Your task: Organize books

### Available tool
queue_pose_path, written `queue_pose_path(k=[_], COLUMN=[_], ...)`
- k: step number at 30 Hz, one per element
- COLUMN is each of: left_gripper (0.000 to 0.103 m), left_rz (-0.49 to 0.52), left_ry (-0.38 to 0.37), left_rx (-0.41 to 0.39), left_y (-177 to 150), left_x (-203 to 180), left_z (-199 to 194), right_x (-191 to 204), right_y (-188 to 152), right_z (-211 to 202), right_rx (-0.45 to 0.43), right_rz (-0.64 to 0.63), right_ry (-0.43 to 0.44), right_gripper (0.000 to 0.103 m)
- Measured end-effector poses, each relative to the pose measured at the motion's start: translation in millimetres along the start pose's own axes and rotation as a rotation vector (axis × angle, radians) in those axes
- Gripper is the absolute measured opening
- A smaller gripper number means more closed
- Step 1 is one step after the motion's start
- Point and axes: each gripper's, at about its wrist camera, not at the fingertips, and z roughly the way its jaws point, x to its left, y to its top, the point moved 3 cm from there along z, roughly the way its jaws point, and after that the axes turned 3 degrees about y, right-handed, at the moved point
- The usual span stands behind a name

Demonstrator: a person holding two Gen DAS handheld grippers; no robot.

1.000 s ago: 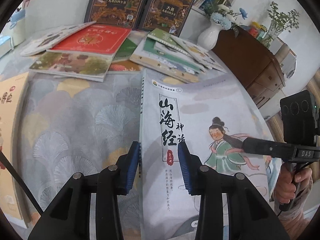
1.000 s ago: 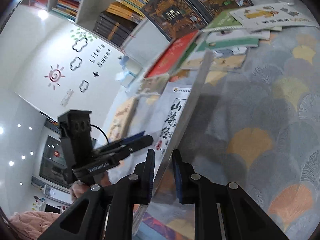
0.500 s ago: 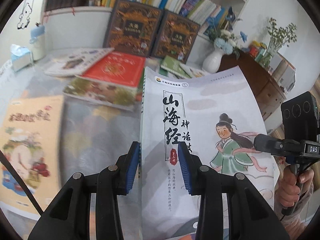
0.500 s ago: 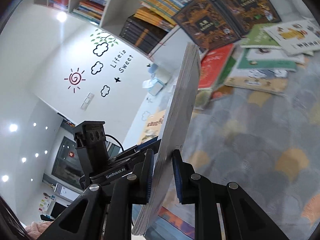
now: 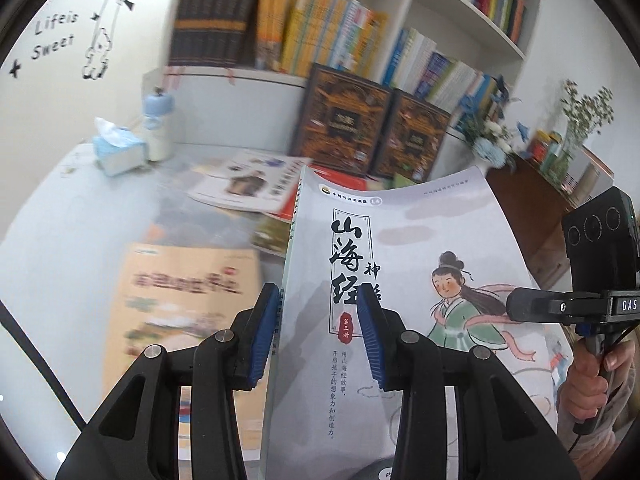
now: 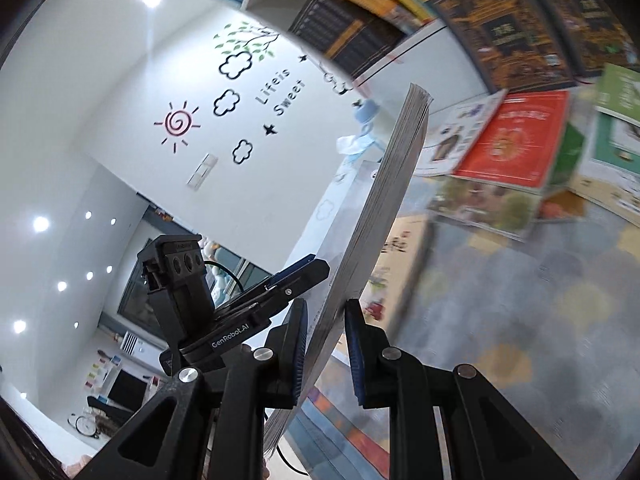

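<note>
- Grey-white paperback book [image 5: 404, 276], glossy soft cover, bowed slightly at its top edge; held up off the tabletop [image 5: 60, 240], tilted, between both grippers.
- Cover art: cartoon figure in a green robe with dark hair in a bun. Large black brush characters read 山海经, smaller 神话 beside them; a red seal sits below. Small tag "L4" near the top.
- Right wrist view shows the same book edge-on [image 6: 384, 208]: a thin, dense block of pale pages.
- Left gripper [image 5: 320, 332]: black plastic arms, blue ribbed pads. Jaws at a narrow gap, straddling the spine side of the book; one pad lies against the spine edge, the other on the front cover. It grips the book.
- Right gripper [image 6: 326, 348]: same build, jaws almost together, pinching the page block near its lower edge. In the left wrist view it reaches onto the cover from the right [image 5: 536, 308]; its body reads "DAS", and a hand [image 5: 588, 384] grasps its handle.
- Left unit seen from the right wrist carries "GenRobot.AI".
- Tabletop: cloth with a grey, yellow and peach fan-scale print.
- Flat on it toward the far edge: a red-covered book [image 6: 516, 136] among other thin picture books; an orange-beige book [image 5: 176, 308] nearer the left edge, blurred.
- Two dark ornate hardcovers [image 5: 372, 128] stand against the back.
- Wall decal reads "Life is Sweet" [image 6: 280, 88].
</note>
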Motion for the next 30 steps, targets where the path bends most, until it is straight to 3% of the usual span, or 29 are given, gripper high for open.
queue_pose_path(k=[9,21,30], left_gripper=[0.036,0.038,0.038], left_rz=[-0.071,-0.120,-0.161], left_ry=[0.071,0.086,0.076], left_rx=[-0.024,0.081,0.143], left_y=[2,-26,-42], left_x=[83,153,171], left_z=[-7,41,58], right_x=[-1,-66,-97], right_y=[17,5,4], right_z=[91,198,206], right_rx=[0.068,0.178,0.174], right_rz=[0.032,0.182,0.243], right_ry=[0.086,0.081,0.052], right_gripper=[0.019,0.019,0.019])
